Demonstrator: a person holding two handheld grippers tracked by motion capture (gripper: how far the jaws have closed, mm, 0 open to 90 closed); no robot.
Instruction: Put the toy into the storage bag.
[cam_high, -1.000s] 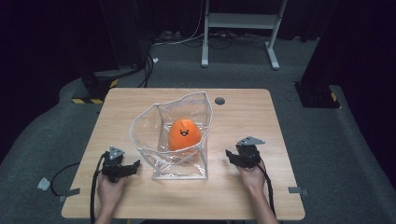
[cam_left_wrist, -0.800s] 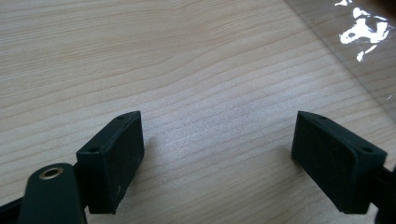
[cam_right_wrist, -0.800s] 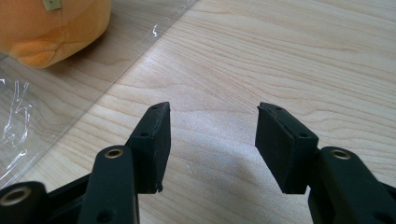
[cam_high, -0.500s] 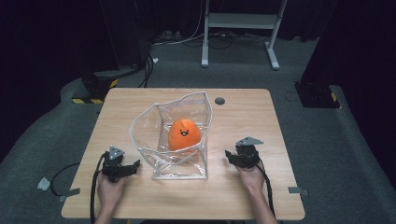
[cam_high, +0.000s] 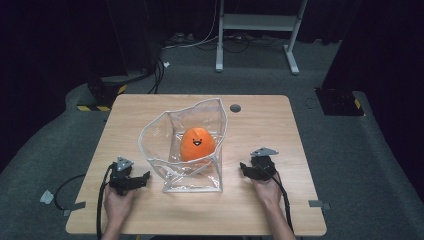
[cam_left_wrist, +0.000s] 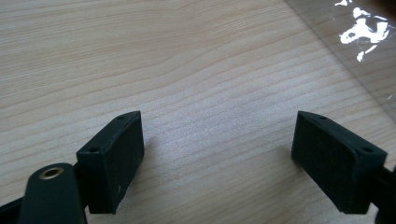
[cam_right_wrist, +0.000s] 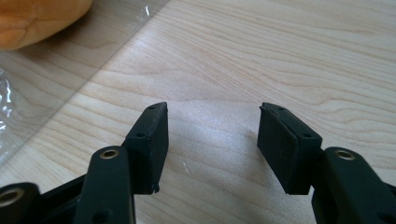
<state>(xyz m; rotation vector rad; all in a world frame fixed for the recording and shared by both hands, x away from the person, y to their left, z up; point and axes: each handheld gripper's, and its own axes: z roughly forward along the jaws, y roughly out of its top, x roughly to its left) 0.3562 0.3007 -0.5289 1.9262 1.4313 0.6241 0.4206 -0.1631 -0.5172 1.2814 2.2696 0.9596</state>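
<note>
On the wooden table a clear plastic bag is stood open near the middle, and an orange plush toy with a smiling face is seen inside it. The left gripper is rested just left of the bag's near corner, jaws spread wide with nothing between them. The right gripper is held just right of the bag, apart from it; its jaws have just been opening, and bare wood alone is seen between them. An approach seems to be in hand: next, the bag's rim would probably need to be pinched from both sides.
</note>
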